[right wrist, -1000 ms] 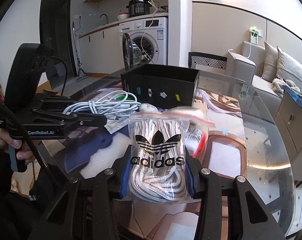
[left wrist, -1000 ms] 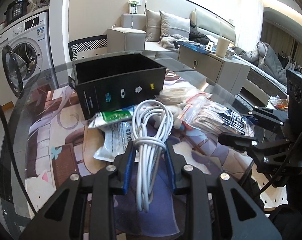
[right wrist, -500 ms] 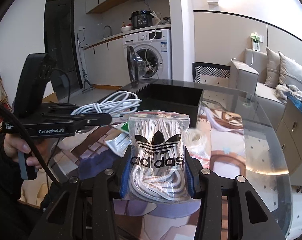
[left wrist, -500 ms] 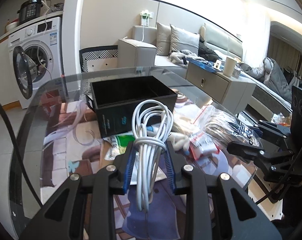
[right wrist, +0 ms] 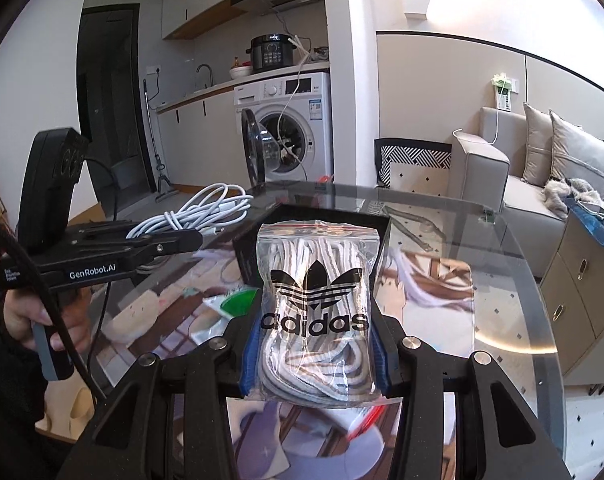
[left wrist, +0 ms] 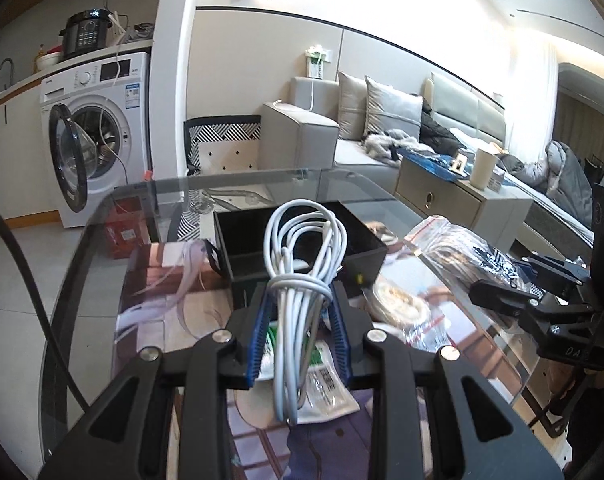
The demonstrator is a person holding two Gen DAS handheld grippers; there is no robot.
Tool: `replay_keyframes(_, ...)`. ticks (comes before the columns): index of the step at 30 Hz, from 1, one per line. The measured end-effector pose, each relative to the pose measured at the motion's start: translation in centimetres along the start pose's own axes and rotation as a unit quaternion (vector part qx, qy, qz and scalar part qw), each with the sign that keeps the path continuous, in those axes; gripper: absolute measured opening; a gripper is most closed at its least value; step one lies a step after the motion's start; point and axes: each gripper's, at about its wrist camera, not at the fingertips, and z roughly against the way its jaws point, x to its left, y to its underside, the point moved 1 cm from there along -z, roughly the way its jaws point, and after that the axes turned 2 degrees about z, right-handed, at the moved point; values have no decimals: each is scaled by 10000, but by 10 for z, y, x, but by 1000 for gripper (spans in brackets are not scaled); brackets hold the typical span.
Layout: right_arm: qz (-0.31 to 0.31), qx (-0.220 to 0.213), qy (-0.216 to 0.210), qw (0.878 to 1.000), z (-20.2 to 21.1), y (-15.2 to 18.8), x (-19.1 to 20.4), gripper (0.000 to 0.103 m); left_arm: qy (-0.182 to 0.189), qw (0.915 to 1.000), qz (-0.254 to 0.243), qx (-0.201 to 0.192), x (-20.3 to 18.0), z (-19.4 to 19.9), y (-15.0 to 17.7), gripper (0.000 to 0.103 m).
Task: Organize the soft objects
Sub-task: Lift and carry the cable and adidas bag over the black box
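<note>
My black box (left wrist: 302, 240) sits mid-frame on the glass table (left wrist: 101, 240), open-topped. My right gripper (right wrist: 314, 344) clamps a limp, slippery zip bag of laces (right wrist: 316, 304) by its lower half; my left gripper (left wrist: 299, 320) pinches a light, floppy coiled white cable (left wrist: 302, 264) at its wrapped waist. Loose packets (left wrist: 326, 384) lower centre clutter the approach.

Two grippers: the left gripper (left wrist: 299, 312) and the right gripper (right wrist: 314, 344). One bundled white cable (left wrist: 302, 280). One zip bag of striped laces (right wrist: 316, 316). One black box (left wrist: 293, 240) on the glass table (left wrist: 101, 240). One green-and-white packet (left wrist: 326, 384) and one other clear bag (left wrist: 400, 304) lie on the table.
</note>
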Motion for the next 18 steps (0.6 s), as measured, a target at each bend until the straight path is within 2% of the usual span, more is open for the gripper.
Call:
replay_keyframes(7,-129,-148,92,9998,0,-27,-16,44,-164,9998,25,-139,7,-6,-18,27)
replay_keyframes(18,-129,168,204,9996,-22,-53,-34,44,-387,9992,-45,93,8,-40,-32,27)
